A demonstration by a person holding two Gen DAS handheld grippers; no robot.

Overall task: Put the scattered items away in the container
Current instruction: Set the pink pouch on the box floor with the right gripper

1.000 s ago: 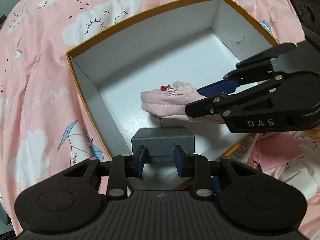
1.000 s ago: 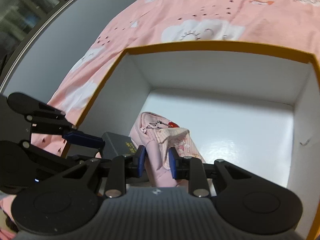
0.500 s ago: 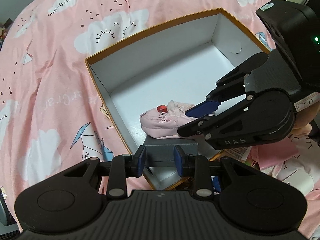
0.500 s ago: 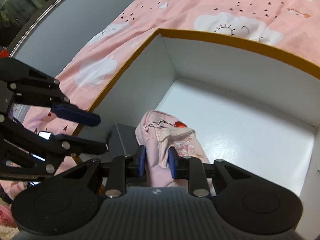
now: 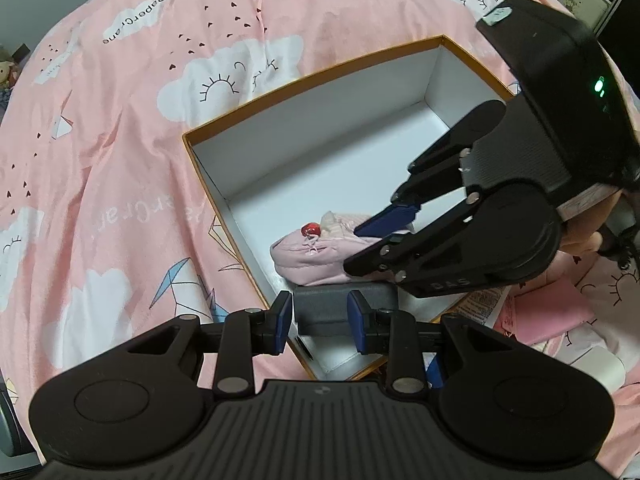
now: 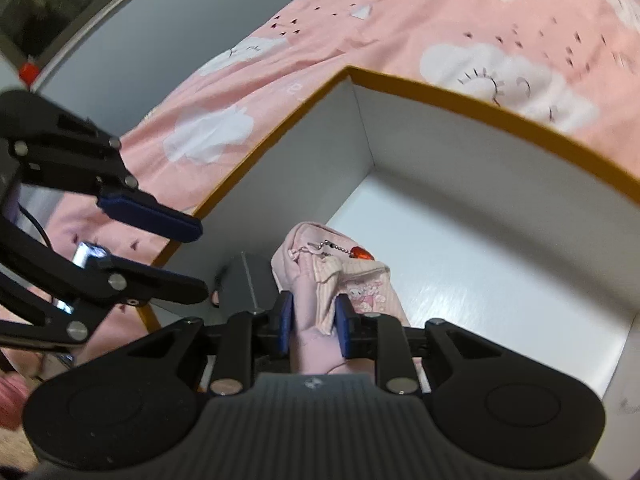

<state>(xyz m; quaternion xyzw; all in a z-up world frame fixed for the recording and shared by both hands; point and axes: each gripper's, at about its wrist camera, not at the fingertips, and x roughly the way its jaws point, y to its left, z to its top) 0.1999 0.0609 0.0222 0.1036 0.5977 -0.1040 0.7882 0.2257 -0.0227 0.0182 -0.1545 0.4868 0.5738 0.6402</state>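
A white box with an orange rim (image 5: 312, 76) (image 6: 460, 96) lies on the pink bedsheet. Inside it, near one corner, a dark grey case (image 5: 340, 306) (image 6: 244, 280) lies flat. A pink pouch (image 5: 316, 256) (image 6: 320, 280) with a red charm sits against it. My right gripper (image 6: 314, 320) (image 5: 362, 246) reaches into the box and is shut on the pouch, its blue pads pressing the fabric. My left gripper (image 5: 319, 320) (image 6: 198, 258) hovers above the grey case near the box's corner. It is open, with nothing between its fingers.
The pink cloud-print sheet (image 5: 120, 160) surrounds the box. Pink cloth, printed paper (image 5: 540, 312) and a white object (image 5: 596, 364) lie to the right of the box. A person's hand (image 5: 580, 236) holds the right gripper. A grey wall (image 6: 160, 40) runs behind the bed.
My left gripper has risen away from the grey case, which stays in the box. My right gripper has rolled and shifted sideways, still gripping the pouch.
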